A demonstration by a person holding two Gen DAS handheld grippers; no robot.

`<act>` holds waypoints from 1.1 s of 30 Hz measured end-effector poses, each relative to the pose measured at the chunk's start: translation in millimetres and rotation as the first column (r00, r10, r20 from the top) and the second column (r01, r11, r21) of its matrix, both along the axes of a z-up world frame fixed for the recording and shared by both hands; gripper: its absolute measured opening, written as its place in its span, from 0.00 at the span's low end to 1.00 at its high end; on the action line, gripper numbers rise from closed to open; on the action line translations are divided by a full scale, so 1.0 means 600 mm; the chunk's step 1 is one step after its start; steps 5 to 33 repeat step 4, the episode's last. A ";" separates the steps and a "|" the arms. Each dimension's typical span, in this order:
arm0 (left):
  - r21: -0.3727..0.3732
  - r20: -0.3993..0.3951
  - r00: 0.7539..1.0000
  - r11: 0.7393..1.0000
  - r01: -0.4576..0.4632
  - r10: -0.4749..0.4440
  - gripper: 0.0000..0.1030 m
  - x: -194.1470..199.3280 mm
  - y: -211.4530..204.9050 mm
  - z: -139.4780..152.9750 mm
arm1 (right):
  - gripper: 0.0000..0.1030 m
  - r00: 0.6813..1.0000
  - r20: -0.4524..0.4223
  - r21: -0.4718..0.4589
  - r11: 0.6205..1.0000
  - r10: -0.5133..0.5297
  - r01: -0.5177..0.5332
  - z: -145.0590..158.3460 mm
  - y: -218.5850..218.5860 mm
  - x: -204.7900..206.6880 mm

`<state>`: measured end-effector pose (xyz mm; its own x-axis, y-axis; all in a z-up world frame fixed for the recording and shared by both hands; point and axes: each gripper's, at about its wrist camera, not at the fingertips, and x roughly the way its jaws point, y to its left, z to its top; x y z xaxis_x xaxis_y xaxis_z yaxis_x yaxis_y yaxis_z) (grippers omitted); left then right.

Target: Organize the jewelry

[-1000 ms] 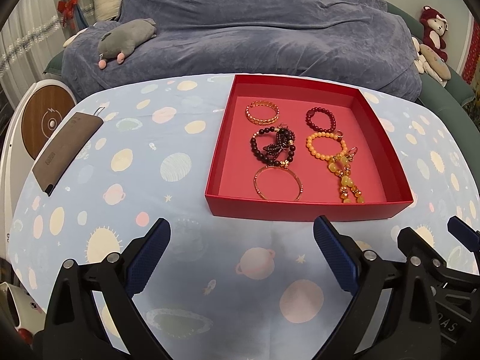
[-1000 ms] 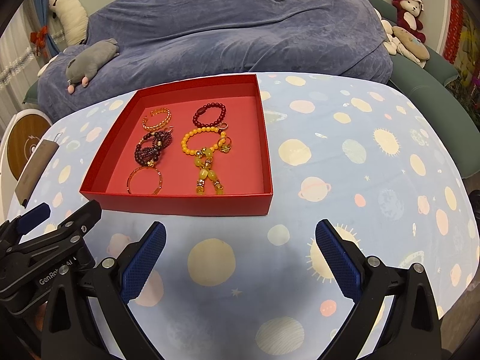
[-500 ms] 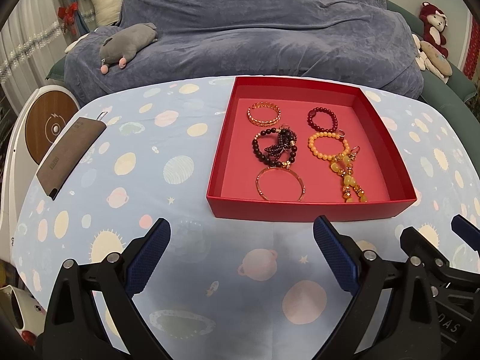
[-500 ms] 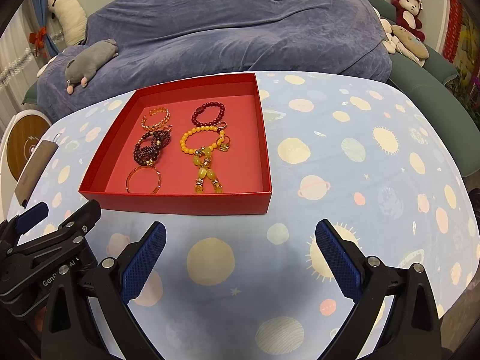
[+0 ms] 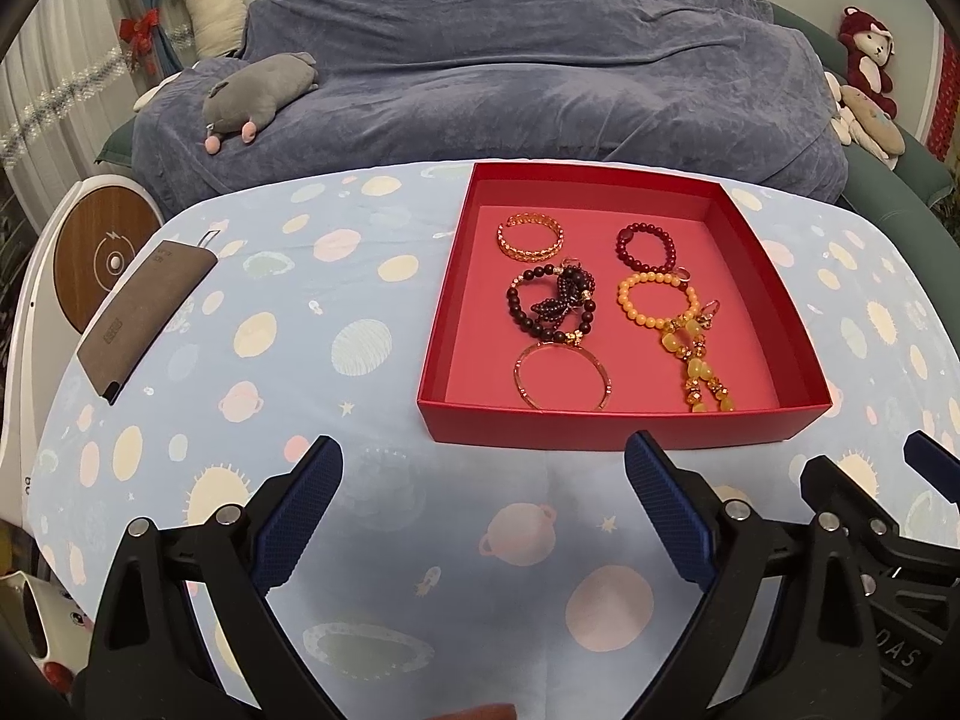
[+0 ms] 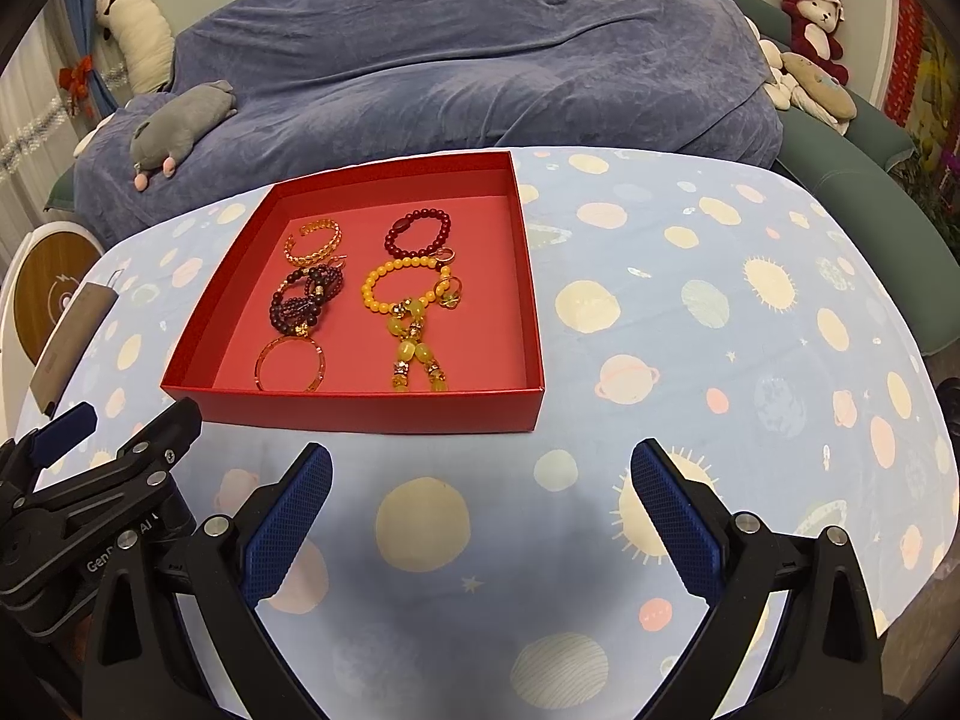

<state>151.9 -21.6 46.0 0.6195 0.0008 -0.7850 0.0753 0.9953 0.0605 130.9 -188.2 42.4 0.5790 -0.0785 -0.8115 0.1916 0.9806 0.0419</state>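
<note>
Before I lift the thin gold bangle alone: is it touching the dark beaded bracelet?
Touching. In the left wrist view the gold bangle's far edge meets the dark beaded bracelet's gold clasp, with no tray floor showing between.

Rounded counter [image 5: 384, 540] under a pale blue cloth printed with planets, suns and stars. Directly on it: a shallow red tray [image 5: 606, 433] toward the far side, right of centre in the left wrist view, and a brown flat pouch [image 5: 144, 312] lying near the left edge, well apart from the tray. Elsewhere only bare cloth.
</note>
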 end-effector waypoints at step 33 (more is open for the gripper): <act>-0.009 -0.002 1.000 1.000 0.002 -0.002 0.88 0.002 0.001 0.002 | 0.93 1.000 0.002 0.001 1.000 -0.001 0.001 0.002 0.000 0.000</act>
